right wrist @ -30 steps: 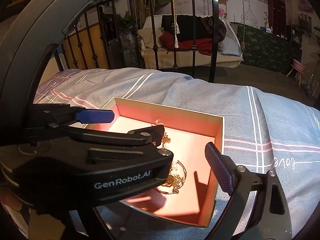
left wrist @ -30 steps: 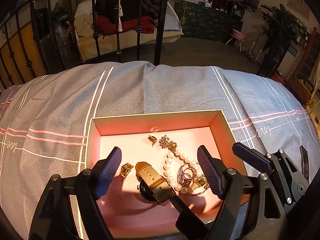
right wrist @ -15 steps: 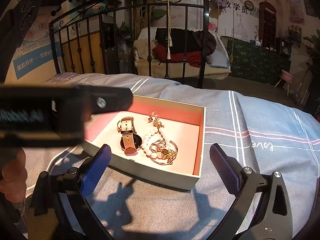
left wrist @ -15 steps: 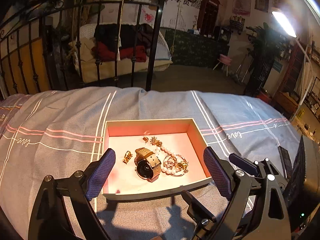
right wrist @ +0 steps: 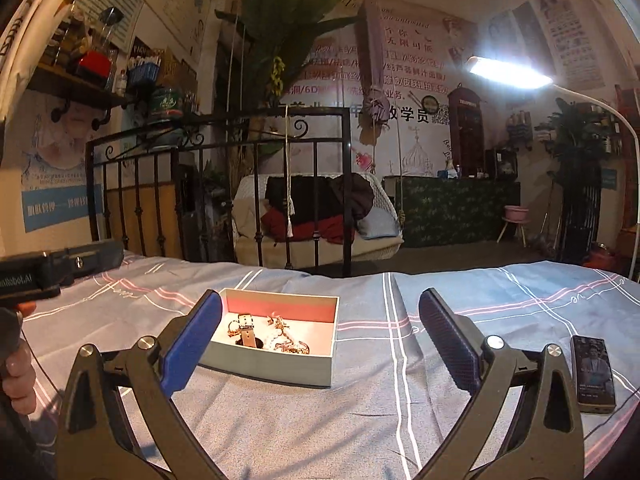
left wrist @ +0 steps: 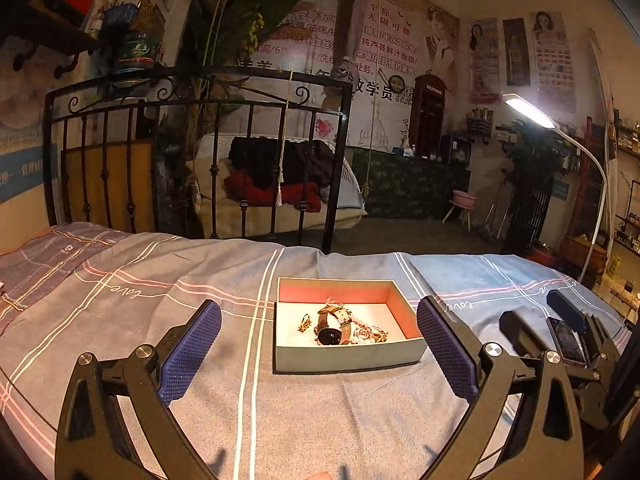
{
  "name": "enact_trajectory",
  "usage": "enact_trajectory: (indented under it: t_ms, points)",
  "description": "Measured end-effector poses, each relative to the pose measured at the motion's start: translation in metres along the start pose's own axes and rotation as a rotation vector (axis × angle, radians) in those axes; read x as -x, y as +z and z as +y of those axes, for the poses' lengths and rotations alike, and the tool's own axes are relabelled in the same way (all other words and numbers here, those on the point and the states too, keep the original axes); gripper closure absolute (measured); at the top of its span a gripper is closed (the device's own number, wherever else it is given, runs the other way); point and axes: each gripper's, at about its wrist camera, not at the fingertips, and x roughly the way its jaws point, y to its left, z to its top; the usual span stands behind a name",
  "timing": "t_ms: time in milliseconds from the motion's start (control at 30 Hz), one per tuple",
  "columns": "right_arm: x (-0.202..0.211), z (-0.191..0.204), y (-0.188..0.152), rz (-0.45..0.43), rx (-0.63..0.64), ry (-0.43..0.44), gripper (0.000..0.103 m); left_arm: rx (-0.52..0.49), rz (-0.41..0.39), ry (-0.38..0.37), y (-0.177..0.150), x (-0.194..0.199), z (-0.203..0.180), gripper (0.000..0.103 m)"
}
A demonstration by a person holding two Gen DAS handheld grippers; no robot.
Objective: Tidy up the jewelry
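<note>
A shallow grey box with a pink inside (left wrist: 348,356) sits on the bed and also shows in the right wrist view (right wrist: 276,364). In it lie a watch with a tan strap (left wrist: 334,326), a small gold piece (left wrist: 304,323) and a tangle of pearls and gold jewelry (left wrist: 370,335); the watch (right wrist: 248,334) and tangle (right wrist: 286,338) show in the right wrist view too. My left gripper (left wrist: 318,356) is open and empty, held back from the box. My right gripper (right wrist: 320,350) is open and empty, also back from it.
The bed has a grey-blue striped cover (left wrist: 280,412). A phone (right wrist: 594,374) lies on it at the right. The black iron bed frame (left wrist: 200,160) stands behind the box. The other gripper's body (right wrist: 56,270) and hand show at the left.
Both grippers have pulled back and up from inside the box to well in front of it. The watch now lies in the box, free of the fingers. Both stay open.
</note>
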Motion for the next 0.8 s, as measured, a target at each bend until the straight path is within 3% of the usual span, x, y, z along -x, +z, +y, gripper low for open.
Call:
enact_trajectory:
  t_ms: [800]
  points:
    - [0.0065,0.0044,0.0097,-0.004,0.018,0.027,0.006,-0.022,0.012,0.018,-0.0086,0.0027,-0.002,0.007]
